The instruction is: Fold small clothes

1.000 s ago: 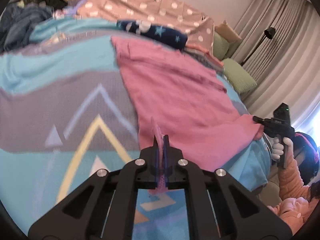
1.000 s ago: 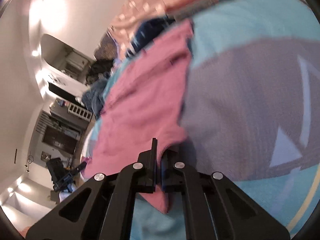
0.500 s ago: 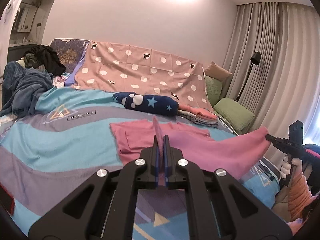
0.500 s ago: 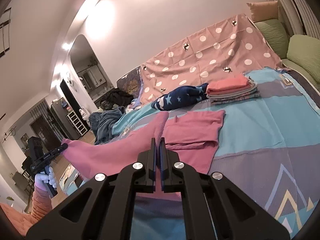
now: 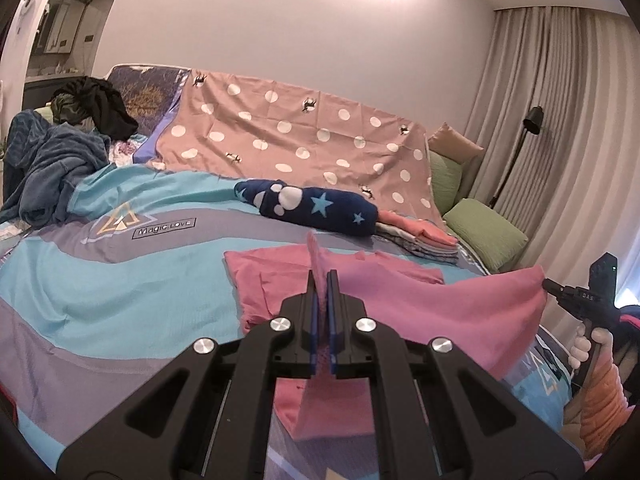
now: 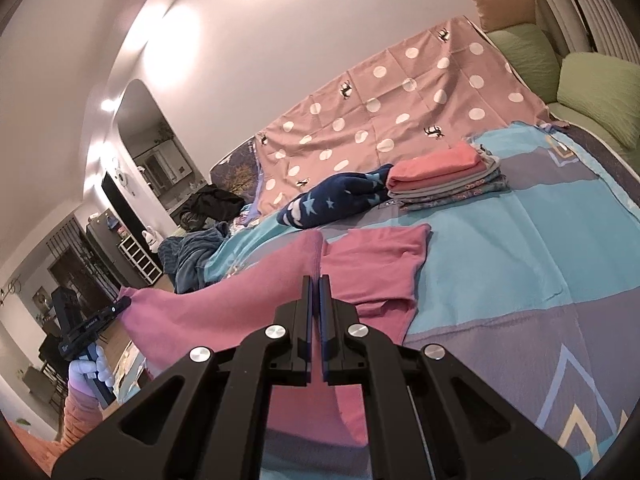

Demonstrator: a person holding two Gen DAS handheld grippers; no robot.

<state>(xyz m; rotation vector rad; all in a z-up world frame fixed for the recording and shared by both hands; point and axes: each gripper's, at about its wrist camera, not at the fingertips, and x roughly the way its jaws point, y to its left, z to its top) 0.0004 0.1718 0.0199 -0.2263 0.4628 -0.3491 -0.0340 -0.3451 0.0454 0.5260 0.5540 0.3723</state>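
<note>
We see the bed under a blue and grey cover, with a wide bare stretch on both sides of the pink garment. The far part of the garment lies flat on the cover; its near edge is lifted off the bed and stretched between our two grippers. The left gripper has its jaws closed on one corner of that edge, the right gripper has its jaws closed on the other. On the cover we read "Magic LOVE". Behind the garment a pink dotted sheet hangs across the back, a dark blue star-print roll lies near the garment's far edge, and a stack of folded clothes touches that roll. A heap of blue and black clothes fills the far left corner; green cushions line the right edge.
</note>
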